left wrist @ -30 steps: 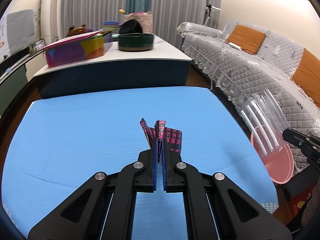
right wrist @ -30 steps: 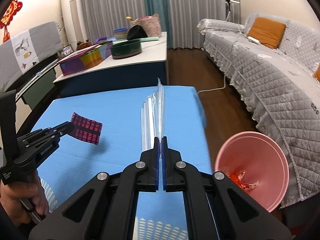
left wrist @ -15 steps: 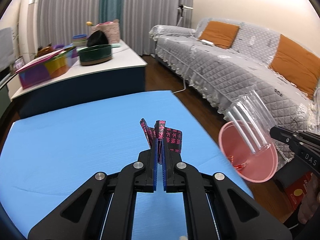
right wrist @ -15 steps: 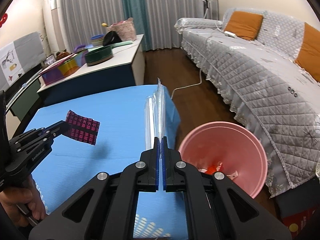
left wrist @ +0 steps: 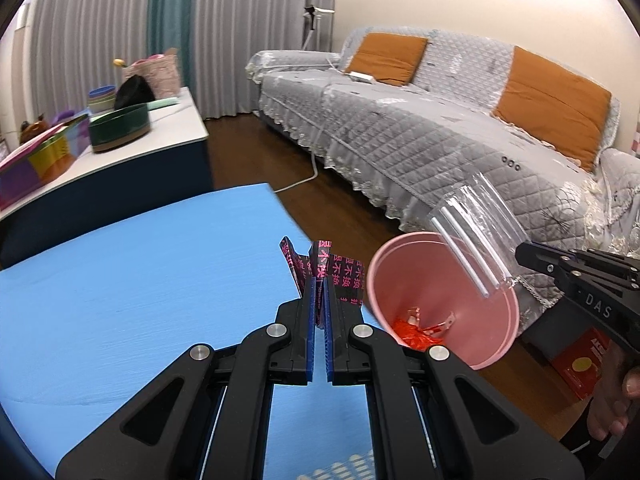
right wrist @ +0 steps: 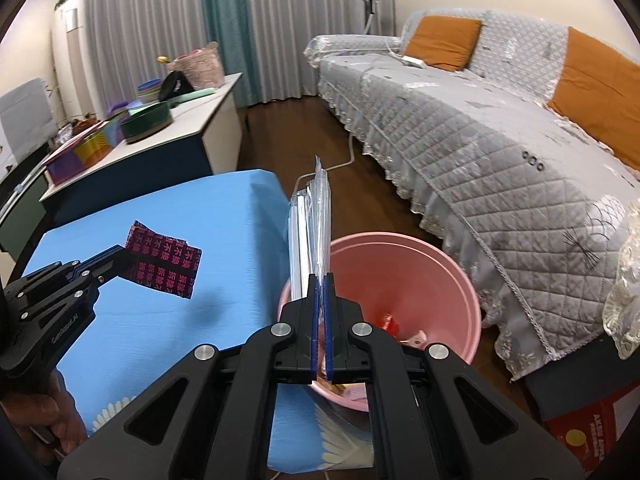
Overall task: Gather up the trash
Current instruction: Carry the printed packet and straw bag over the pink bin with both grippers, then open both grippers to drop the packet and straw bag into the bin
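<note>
Both grippers have swung from the blue table (left wrist: pixel 120 300) toward the pink plastic bin (right wrist: pixel 436 280): the right gripper (right wrist: pixel 319 280) stays clamped on a clear plastic wrapper (right wrist: pixel 314 224), the left gripper (left wrist: pixel 318 292) on a black-and-pink printed wrapper (left wrist: pixel 340 276), nearly ready to drop.

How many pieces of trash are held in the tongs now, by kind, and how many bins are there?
Black and pink wrapper: 1
Clear plastic packet: 1
Pink bin: 1
Total: 3

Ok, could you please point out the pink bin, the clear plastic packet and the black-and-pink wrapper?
pink bin (right wrist: pixel 448 280), right wrist view, inner wall
clear plastic packet (left wrist: pixel 480 236), left wrist view, middle of the film
black-and-pink wrapper (right wrist: pixel 166 258), right wrist view, printed face
</note>
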Tool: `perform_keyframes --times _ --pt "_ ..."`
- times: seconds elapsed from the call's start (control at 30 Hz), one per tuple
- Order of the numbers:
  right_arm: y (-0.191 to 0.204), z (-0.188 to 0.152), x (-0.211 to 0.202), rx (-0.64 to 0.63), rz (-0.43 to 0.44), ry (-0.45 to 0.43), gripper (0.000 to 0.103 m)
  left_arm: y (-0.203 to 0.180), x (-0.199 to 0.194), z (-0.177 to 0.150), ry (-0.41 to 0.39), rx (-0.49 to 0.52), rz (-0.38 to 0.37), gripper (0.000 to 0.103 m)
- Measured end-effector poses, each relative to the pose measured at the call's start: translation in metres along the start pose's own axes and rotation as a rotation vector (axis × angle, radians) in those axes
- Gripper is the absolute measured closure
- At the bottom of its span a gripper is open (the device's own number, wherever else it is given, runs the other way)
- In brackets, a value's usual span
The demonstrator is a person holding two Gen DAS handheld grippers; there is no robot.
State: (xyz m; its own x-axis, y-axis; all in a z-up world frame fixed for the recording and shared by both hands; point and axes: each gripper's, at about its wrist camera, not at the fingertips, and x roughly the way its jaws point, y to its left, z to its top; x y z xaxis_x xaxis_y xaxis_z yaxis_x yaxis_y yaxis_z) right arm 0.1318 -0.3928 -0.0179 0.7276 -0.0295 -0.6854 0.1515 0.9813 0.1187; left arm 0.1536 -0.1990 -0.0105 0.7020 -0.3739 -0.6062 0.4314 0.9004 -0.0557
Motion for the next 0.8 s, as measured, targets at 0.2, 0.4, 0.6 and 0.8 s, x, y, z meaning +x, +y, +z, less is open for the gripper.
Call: perform_keyframes --times 0.2,0.4,0.6,0.8 --pt "-0.020 -0.002 0.003 0.022 -0.025 0.006 0.101 -0.021 0.011 0.003 0.011 0.021 -0.030 0.099" --pt "-0.036 -0.005 0.008 0.040 -0.039 0.018 0.101 -0.043 0.020 0.011 0.001 0.043 -0.046 0.099" --pt "-0.053 -0.009 0.014 0.065 -0.044 0.035 0.101 -0.054 0.029 0.018 0.000 0.038 -0.071 0.099" --pt "-0.058 -0.009 0.020 0.076 -0.069 0.057 0.092 -0.059 0.046 0.024 0.072 0.010 -0.190 0.079"
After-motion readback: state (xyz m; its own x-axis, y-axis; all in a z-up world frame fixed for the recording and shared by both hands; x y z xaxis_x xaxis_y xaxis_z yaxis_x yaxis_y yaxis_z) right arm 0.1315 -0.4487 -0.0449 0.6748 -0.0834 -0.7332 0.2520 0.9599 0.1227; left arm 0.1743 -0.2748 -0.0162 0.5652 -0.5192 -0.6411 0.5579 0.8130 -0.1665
